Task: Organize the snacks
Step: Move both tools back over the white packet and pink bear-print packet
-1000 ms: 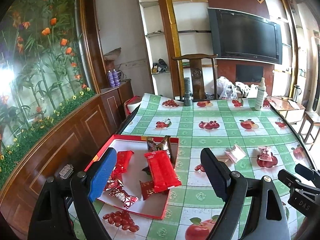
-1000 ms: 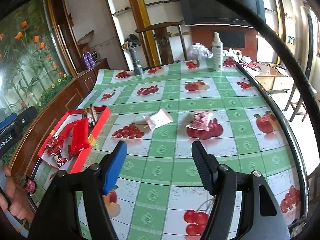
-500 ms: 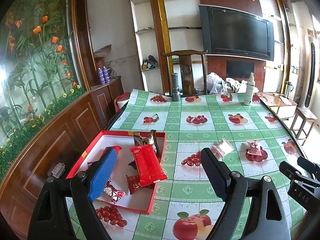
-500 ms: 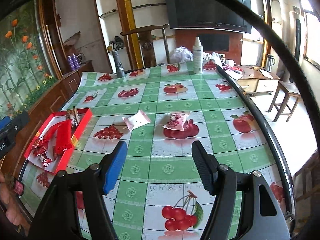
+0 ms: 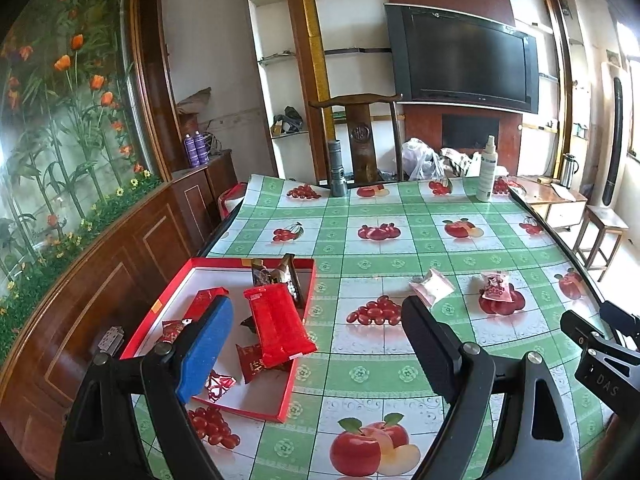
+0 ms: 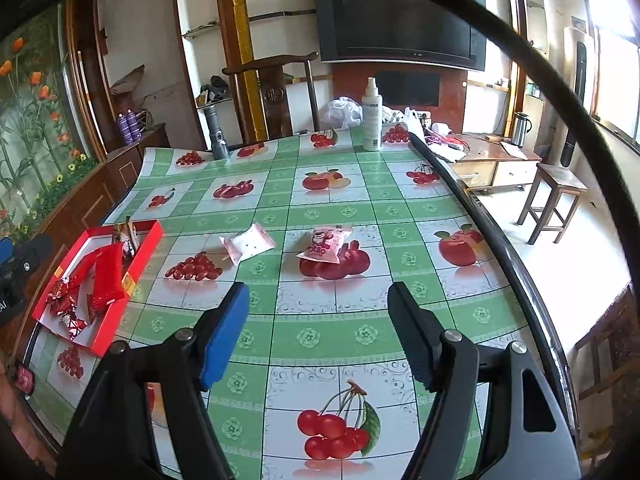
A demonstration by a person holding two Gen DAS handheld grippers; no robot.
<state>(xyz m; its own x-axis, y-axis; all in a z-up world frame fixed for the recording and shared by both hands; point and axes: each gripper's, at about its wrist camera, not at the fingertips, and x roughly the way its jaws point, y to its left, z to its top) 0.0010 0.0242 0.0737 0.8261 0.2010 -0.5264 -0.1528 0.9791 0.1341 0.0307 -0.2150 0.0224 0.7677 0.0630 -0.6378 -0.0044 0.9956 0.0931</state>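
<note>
While most of the snacks already lie in the shallow red cardboard tray with the white floor [image 5: 298,364], two packets are outside it on the green-and-white checked tablecloth printed with fruit [image 6: 320,332]. The pale pink flat sachet [image 6: 248,243] lies nearer the tray, well clear of its right wall; the pink printed pouch with a cartoon face [image 6: 325,244] lies beyond the sachet, farther from the tray, over a printed red fruit.

The left gripper [image 5: 316,338] hangs above the tray's near right corner, jaws spread wide and empty. Inside the tray, a long red foil bar [image 5: 278,325] rests across smaller red wrapped sweets [image 5: 252,362], with dark wrapped pieces [image 5: 280,276] at the far wall.

The right gripper [image 6: 318,326] hovers over bare cloth on the side of the sachet and pouch away from the tray's far wall, nothing between its blue pad and black pad; its jaws have just been opening further.

Judgement: the step in hand is collecting a loose packet with the right gripper. To do it well, approach low, straddle the packet across its narrow width, and close on the body rather than a crimped edge, since thin film may slip or slide on the glossy cloth. Set it on bare tray floor, not on the stacked bar.
</note>
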